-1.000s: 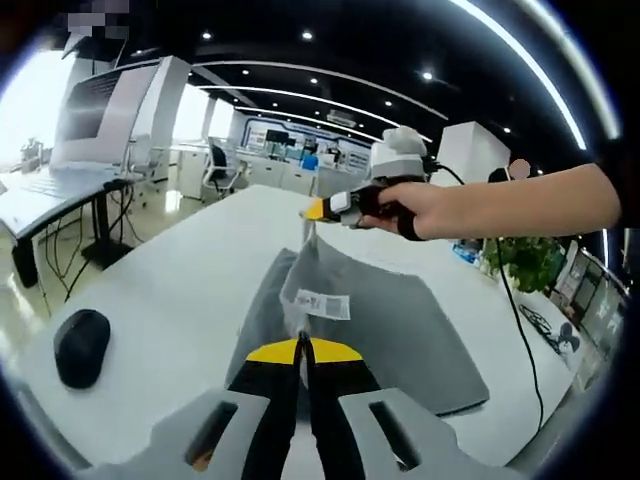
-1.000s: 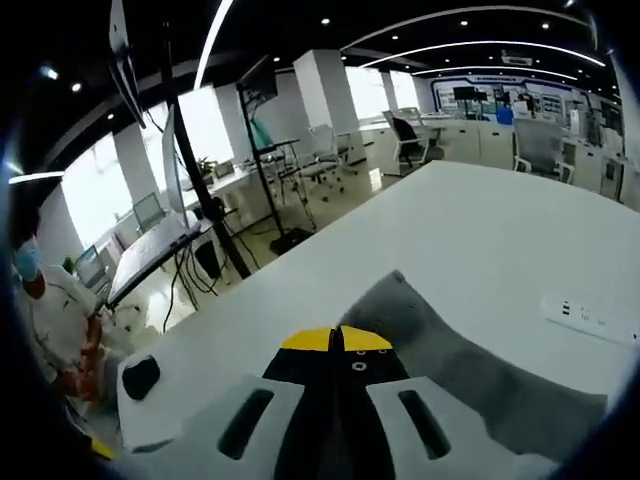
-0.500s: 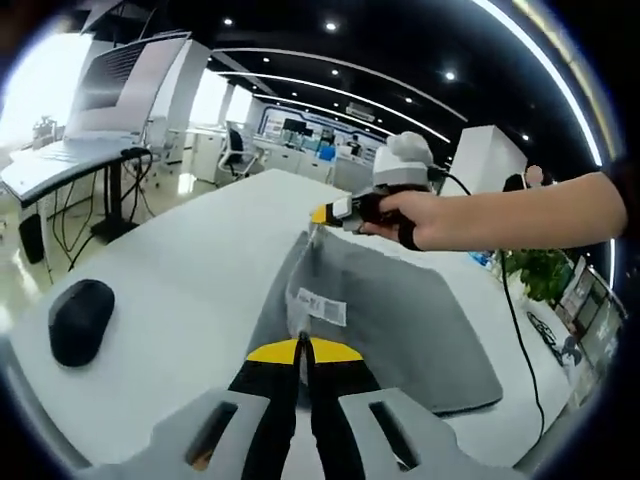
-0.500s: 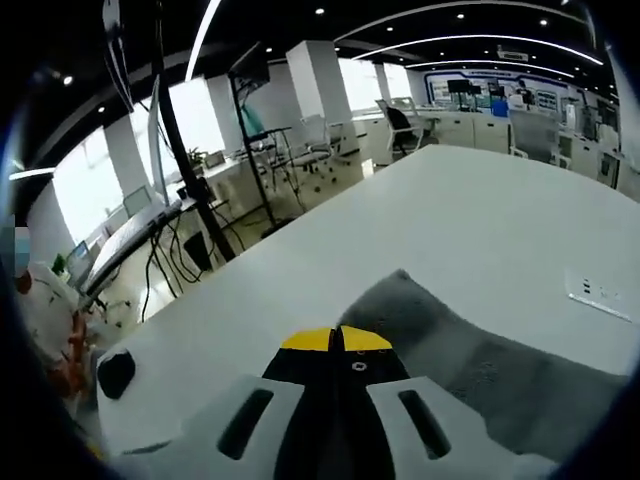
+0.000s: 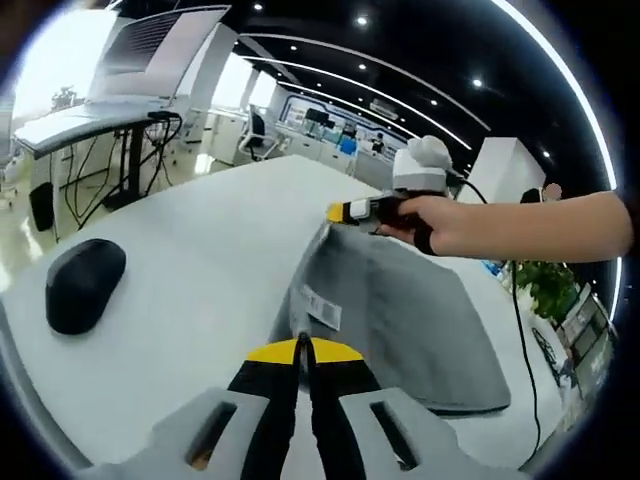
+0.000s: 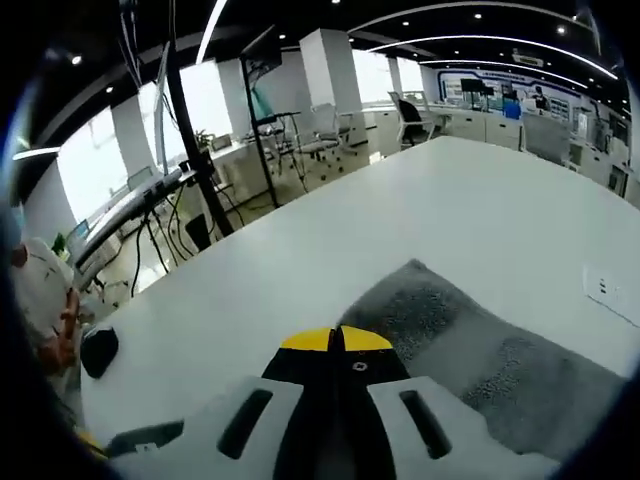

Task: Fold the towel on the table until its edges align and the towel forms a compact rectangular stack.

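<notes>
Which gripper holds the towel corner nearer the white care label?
The left gripper: it is shut on the towel edge right by the white label. The right gripper pinches the far corner, away from the label.

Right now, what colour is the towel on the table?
Grey; the towel shows best in the left gripper view.

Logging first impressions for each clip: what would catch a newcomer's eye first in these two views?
The grey terry towel spread over the white table, held up along one edge by two yellow-tipped claws: the left claw shut on the near corner beside the white care label, and the right claw, in a person's hand, pinching the far corner. A black computer mouse sits on the table to the left.
</notes>
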`<state>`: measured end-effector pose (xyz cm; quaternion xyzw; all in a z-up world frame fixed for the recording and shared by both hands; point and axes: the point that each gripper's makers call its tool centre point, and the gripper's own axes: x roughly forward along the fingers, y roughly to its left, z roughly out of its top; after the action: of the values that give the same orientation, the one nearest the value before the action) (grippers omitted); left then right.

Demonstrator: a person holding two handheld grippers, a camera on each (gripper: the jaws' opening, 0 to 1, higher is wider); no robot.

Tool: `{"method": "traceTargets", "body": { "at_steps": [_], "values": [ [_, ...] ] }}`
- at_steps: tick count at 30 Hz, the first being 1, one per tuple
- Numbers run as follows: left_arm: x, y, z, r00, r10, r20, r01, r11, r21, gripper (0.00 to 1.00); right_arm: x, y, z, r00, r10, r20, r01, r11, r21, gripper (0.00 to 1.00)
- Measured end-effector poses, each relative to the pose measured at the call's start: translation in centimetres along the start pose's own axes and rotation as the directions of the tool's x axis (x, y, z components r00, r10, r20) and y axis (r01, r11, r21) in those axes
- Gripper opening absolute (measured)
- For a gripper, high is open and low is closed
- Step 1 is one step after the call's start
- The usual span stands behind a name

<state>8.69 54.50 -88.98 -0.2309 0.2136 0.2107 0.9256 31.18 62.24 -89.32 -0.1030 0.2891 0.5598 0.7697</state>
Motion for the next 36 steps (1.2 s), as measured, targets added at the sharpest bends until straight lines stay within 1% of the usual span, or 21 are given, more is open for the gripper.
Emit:
{"method": "traceTargets", "body": {
  "at_steps": [1, 2, 3, 4, 5, 6, 8, 9, 11, 15, 17, 20, 24, 26, 29, 34, 36],
  "values": [
    [0.0, 0.3, 0.0, 1.000, 0.010, -0.003, -0.010, 1.000, 0.009, 0.04, 0.0, 0.1, 0.0, 1.000, 0.005, -0.002, -0.005, 1.000, 0.000, 0.00],
    [0.1, 0.2, 0.2, 1.000, 0.008, 0.012, -0.008, 1.000, 0.016, 0.08, 0.0, 0.1, -0.2, 1.000, 0.005, -0.009, -0.006, 1.000, -0.004, 0.00],
    [0.2, -0.2, 0.8, 0.999, -0.020, 0.042, 0.019, 0.999, 0.028, 0.11, 0.0, 0.0, -0.3, 1.000, 0.005, -0.014, -0.005, 1.000, -0.009, 0.02],
    [0.0, -0.2, 0.8, 0.999, -0.013, 0.038, 0.012, 1.000, 0.024, 0.13, 0.0, 0.0, -0.3, 1.000, 0.009, -0.015, -0.010, 1.000, -0.027, 0.03],
    [0.1, -0.2, 0.9, 0.999, -0.007, 0.035, 0.006, 0.999, 0.045, 0.13, -0.1, 0.0, -0.3, 1.000, 0.008, -0.015, -0.009, 0.999, -0.052, 0.05],
    [0.1, -0.2, 1.0, 1.000, -0.003, 0.026, 0.000, 0.996, 0.094, 0.14, -0.2, -0.1, -0.2, 1.000, 0.005, -0.012, -0.006, 0.998, -0.063, 0.08],
    [0.1, -0.6, 1.0, 1.000, -0.002, 0.020, 0.000, 0.994, 0.109, 0.18, -0.4, -0.3, -0.1, 1.000, 0.001, -0.011, -0.002, 0.998, -0.070, 0.14],
    [0.2, -0.7, 1.0, 1.000, 0.000, 0.020, -0.002, 0.993, 0.114, 0.20, -0.3, -0.7, 0.0, 1.000, -0.004, -0.011, 0.003, 0.998, -0.069, 0.15],
    [0.2, -0.6, 1.1, 1.000, 0.015, 0.019, -0.018, 0.990, 0.139, 0.24, -0.5, -1.0, 0.1, 1.000, -0.007, -0.012, 0.007, 0.998, -0.069, 0.16],
    [0.1, -1.0, 1.0, 1.000, 0.017, 0.012, -0.019, 0.986, 0.163, 0.27, -1.3, -1.3, 0.2, 1.000, -0.008, -0.007, 0.007, 0.997, -0.073, 0.17],
    [0.1, -1.2, 0.9, 1.000, 0.018, 0.009, -0.019, 0.984, 0.175, 0.30, -1.8, -1.6, 0.3, 1.000, -0.010, -0.009, 0.010, 0.997, -0.072, 0.19],
    [0.0, -1.8, 0.8, 1.000, 0.007, 0.003, -0.008, 0.982, 0.187, 0.37, -2.6, -2.0, 0.4, 1.000, -0.015, -0.005, 0.014, 0.997, -0.074, 0.20],
    [-0.2, -2.7, 0.9, 1.000, -0.013, 0.003, 0.013, 0.979, 0.204, 0.40, -3.6, -2.4, 0.6, 1.000, -0.013, 0.000, 0.013, 0.997, -0.070, 0.23],
    [-0.2, -3.0, 0.9, 1.000, -0.023, -0.001, 0.023, 0.977, 0.214, 0.45, -3.7, -2.7, 0.6, 1.000, -0.006, -0.003, 0.006, 0.998, -0.064, 0.27],
    [-0.3, -4.0, 0.9, 0.999, -0.043, -0.007, 0.043, 0.971, 0.235, 0.51, -4.1, -2.8, 0.8, 1.000, -0.003, 0.003, 0.003, 0.998, -0.068, 0.29],
    [-0.4, -5.2, 0.7, 0.997, -0.071, -0.019, 0.074, 0.960, 0.271, 0.55, -5.3, -3.0, 0.9, 1.000, 0.006, 0.005, -0.005, 0.997, -0.081, 0.33],
    [-0.4, -5.9, 0.7, 0.996, -0.083, -0.028, 0.088, 0.956, 0.279, 0.56, -5.6, -3.7, 1.0, 1.000, 0.010, 0.002, -0.010, 0.996, -0.085, 0.34]
  ]
}}
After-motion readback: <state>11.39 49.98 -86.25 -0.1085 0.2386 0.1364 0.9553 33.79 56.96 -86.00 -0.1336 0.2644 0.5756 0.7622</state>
